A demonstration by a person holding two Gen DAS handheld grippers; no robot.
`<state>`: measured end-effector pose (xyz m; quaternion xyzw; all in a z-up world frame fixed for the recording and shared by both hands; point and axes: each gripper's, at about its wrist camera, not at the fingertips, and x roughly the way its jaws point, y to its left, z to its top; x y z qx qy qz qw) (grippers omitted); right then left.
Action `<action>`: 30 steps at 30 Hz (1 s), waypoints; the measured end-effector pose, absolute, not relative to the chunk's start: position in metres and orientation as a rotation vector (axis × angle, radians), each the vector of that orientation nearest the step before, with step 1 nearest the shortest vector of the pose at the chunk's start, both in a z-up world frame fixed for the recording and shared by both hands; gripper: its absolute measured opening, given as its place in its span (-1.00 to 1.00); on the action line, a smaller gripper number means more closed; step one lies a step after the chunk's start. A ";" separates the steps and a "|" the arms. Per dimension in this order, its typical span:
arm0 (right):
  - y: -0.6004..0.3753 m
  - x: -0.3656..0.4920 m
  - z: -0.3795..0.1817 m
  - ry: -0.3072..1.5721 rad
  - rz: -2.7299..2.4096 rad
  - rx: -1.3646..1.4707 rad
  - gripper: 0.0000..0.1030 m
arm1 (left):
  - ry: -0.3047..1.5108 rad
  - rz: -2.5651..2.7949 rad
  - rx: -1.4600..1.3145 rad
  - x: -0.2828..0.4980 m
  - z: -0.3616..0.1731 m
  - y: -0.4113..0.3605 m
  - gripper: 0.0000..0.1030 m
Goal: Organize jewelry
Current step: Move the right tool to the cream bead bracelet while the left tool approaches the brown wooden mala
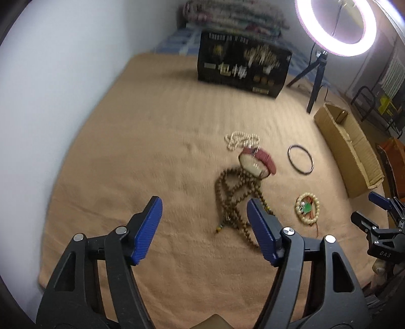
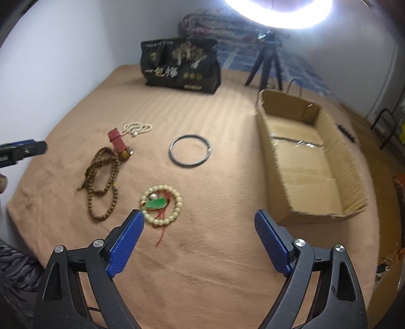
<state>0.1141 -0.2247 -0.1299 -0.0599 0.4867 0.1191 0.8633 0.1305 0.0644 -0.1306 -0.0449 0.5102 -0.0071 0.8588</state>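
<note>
Jewelry lies on a tan blanket (image 2: 202, 253). A brown wooden bead necklace (image 1: 235, 200) (image 2: 101, 177) lies tangled. A watch with a red strap (image 1: 255, 162) (image 2: 119, 144) sits beside a white pearl necklace (image 1: 240, 140) (image 2: 136, 129). A dark metal bangle (image 1: 300, 159) (image 2: 189, 151) lies apart. A cream bead bracelet with a green pendant (image 1: 307, 208) (image 2: 162, 205) lies nearest. My left gripper (image 1: 203, 215) is open and empty, just short of the brown beads. My right gripper (image 2: 198, 227) (image 1: 367, 212) is open and empty, just right of the cream bracelet.
An open cardboard box (image 2: 303, 162) (image 1: 346, 149) stands at the right, empty inside. A black printed bag (image 2: 181, 65) (image 1: 243, 63) stands at the back. A ring light on a tripod (image 1: 336, 22) (image 2: 265, 63) stands behind. A white wall (image 1: 50, 101) borders the left.
</note>
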 end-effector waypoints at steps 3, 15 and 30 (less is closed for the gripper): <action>-0.221 0.122 -0.139 1.061 0.282 -0.106 0.35 | 1.130 -0.059 -0.147 0.140 -0.148 0.062 0.39; -0.212 0.147 -0.184 1.218 0.343 -0.041 -0.38 | 1.285 -0.103 -0.146 0.169 -0.200 0.037 0.17; -0.200 0.171 -0.206 1.273 0.319 -0.071 -0.70 | 1.337 -0.077 -0.122 0.194 -0.236 0.028 0.17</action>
